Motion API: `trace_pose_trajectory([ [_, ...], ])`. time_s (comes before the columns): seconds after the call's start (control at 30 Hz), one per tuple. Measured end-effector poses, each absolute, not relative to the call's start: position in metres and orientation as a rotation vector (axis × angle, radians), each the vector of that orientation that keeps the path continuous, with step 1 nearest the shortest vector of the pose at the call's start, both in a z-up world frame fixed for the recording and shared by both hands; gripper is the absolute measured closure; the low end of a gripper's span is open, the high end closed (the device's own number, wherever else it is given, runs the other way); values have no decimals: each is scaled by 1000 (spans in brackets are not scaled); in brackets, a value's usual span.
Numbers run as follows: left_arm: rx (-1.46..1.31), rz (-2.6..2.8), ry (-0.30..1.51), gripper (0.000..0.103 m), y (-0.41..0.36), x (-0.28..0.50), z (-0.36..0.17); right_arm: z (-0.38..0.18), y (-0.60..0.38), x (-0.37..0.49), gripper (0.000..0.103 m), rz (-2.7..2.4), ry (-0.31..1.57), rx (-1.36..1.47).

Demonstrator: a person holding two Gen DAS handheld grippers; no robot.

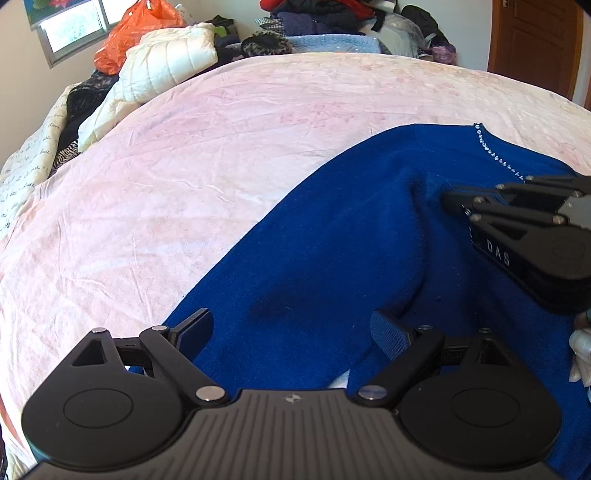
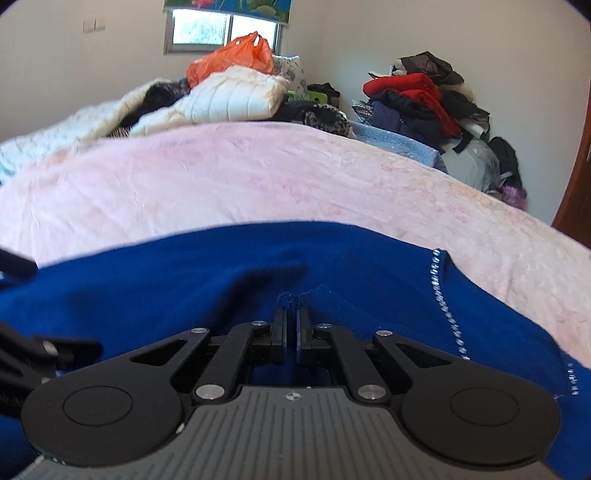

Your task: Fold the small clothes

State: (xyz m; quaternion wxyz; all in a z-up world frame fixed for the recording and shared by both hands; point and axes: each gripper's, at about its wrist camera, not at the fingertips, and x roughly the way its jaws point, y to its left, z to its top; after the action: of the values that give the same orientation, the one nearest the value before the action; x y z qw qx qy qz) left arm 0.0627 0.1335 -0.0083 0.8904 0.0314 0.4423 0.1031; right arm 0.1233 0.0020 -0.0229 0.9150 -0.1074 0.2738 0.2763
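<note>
A blue knit sweater (image 1: 332, 236) with a line of rhinestones (image 1: 491, 151) lies on the pink bedspread (image 1: 184, 166). My left gripper (image 1: 291, 328) is open, its fingers spread over the sweater's near part, holding nothing. My right gripper (image 2: 291, 325) is shut on a pinched fold of the blue sweater (image 2: 221, 280). The right gripper also shows in the left wrist view (image 1: 461, 206), at the right, over the sweater near the rhinestones. The rhinestone line (image 2: 447, 314) runs to the right of the right gripper.
A white padded jacket (image 1: 166, 66) and an orange plastic bag (image 1: 136, 33) lie at the bed's far left. A pile of dark and red clothes (image 2: 421, 103) stands at the far side by the wall. A brown door (image 1: 535, 40) is at the far right.
</note>
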Motion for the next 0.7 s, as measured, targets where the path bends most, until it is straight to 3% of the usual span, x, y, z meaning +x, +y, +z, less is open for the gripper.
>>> trace_pose_trajectory([
  [0.07, 69, 218, 919, 10, 135, 61, -7, -24, 6, 128, 96, 593, 580, -196],
  [0.13, 67, 223, 917, 10, 136, 59, -5, -34, 9, 136, 81, 602, 661, -182],
  [0.23, 60, 231, 903, 10, 139, 54, 1, -35, 1, 128, 81, 589, 647, -138],
  [0.4, 58, 255, 904, 10, 139, 51, 2, -32, -3, 121, 63, 607, 668, -142],
  [0.7, 70, 309, 890, 10, 153, 35, 6, -18, 21, 94, 53, 624, 587, -269],
])
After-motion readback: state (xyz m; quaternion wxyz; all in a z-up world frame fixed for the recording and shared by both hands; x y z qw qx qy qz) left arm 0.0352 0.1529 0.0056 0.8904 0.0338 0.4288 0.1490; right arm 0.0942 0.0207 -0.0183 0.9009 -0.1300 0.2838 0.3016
